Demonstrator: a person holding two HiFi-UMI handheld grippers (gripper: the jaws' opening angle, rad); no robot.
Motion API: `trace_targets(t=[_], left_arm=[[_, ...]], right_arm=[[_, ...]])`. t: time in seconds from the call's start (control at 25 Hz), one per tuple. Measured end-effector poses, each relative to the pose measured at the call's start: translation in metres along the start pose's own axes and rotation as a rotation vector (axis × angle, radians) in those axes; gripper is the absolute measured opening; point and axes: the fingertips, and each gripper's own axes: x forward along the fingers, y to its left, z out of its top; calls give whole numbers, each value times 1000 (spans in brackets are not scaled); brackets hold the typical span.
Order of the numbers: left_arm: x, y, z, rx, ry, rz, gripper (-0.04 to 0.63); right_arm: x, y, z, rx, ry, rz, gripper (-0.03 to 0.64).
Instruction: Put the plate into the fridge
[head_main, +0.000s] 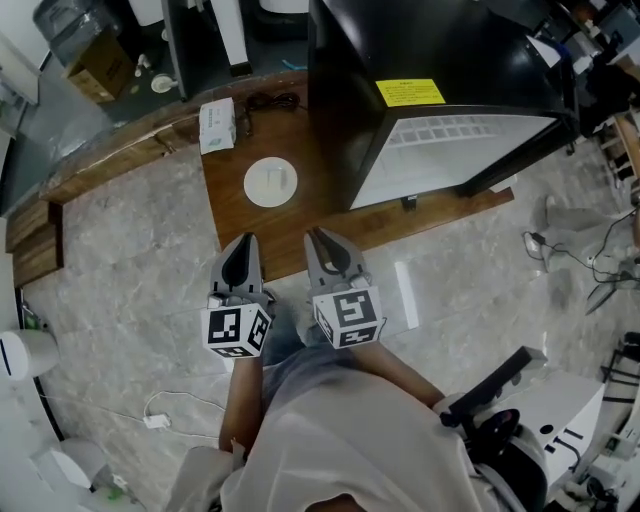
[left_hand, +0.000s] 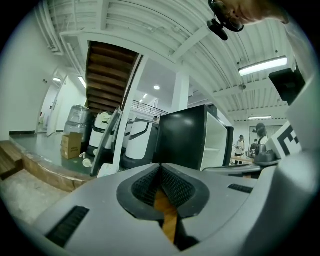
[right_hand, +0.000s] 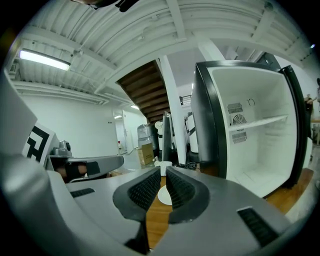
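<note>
A white round plate (head_main: 270, 182) lies on the brown wooden table (head_main: 300, 225), left of the black fridge (head_main: 420, 60). The fridge's door stands open and shows a white inside (head_main: 450, 150) with a shelf (right_hand: 255, 122). Both grippers hover side by side at the table's near edge, short of the plate. My left gripper (head_main: 247, 240) is shut and holds nothing; its view (left_hand: 160, 169) shows only table wood below the jaws. My right gripper (head_main: 316, 234) is shut and empty too, and the plate (right_hand: 163, 196) shows just beyond its jaws (right_hand: 163, 171).
A white box (head_main: 218, 125) and a black cable (head_main: 270, 101) lie at the table's back. A white strip (head_main: 406, 293) lies on the stone floor. A wooden step (head_main: 30, 240) is at the left, white machines (head_main: 560, 430) at the lower right.
</note>
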Motion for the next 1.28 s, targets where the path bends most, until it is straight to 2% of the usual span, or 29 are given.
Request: trace_targets(t=[0.2, 0.32, 0.4, 0.56, 0.84, 0.88, 1.0, 1.16, 1.28], left_arm=[[51, 58, -19, 22, 85, -31, 21], [94, 107, -29, 21, 143, -45, 21], [132, 142, -41, 34, 187, -82, 21], [202, 190, -65, 91, 322, -196, 21], [282, 227, -99, 114, 603, -396, 23], [291, 232, -106, 119, 636, -416, 31], [317, 253, -132, 144, 705, -467, 114], [347, 269, -174, 202, 805, -553, 138], [362, 271, -190, 177, 862, -605, 156]], right_arm=[[66, -1, -26, 25, 92, 17, 21], [120, 3, -43, 48, 164, 58, 21], [166, 0, -59, 80, 203, 53, 21], [236, -17, -79, 139, 264, -8, 21], [283, -54, -88, 266, 340, -170, 21], [288, -57, -93, 292, 350, -190, 21], [309, -65, -122, 364, 382, -254, 21], [333, -74, -167, 477, 432, -315, 25], [343, -78, -179, 510, 457, -339, 91]])
